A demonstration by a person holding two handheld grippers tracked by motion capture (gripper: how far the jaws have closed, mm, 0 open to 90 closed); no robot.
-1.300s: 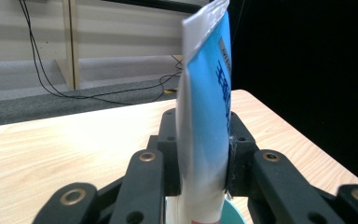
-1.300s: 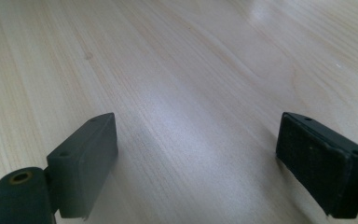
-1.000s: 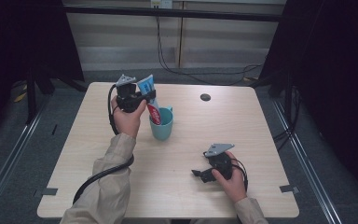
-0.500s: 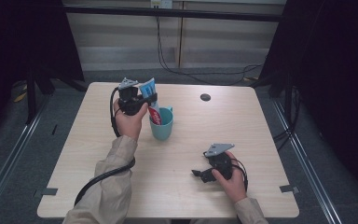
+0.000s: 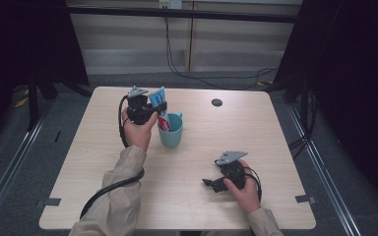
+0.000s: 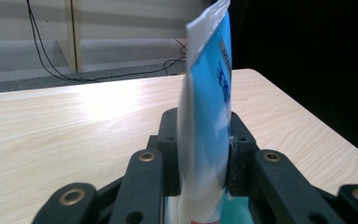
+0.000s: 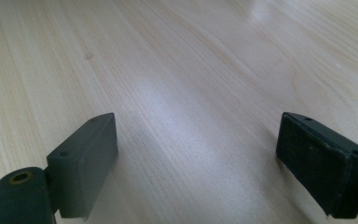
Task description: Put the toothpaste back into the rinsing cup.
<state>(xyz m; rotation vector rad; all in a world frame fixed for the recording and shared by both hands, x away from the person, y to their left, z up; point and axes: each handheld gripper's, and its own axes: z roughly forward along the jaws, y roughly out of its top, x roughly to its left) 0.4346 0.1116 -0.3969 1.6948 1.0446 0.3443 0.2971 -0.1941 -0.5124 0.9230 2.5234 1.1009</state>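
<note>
A blue and white tube [image 5: 158, 95] with a red lower end stands nearly upright, its lower end inside a teal mug [image 5: 171, 136] near the table's middle. My left gripper [image 5: 153, 109] is shut on the tube's middle, just left of the mug. In the left gripper view both black pads [image 6: 170, 149] press the tube [image 6: 207, 93] between them, and teal of the mug [image 6: 242, 211] shows below. My right gripper [image 5: 210, 183] rests on the table at the front right. Its jaws stand wide open with only bare wood between the pads [image 7: 86, 158].
The light wooden table [image 5: 256, 132] has a small dark round cap or hole [image 5: 216, 102] at the back right. Cables trail from both grippers toward the front edge. Dark curtains and floor rails flank the table.
My left gripper, with the tube in it, has edged slightly to the right over the mug. The right gripper has stayed where it was.
</note>
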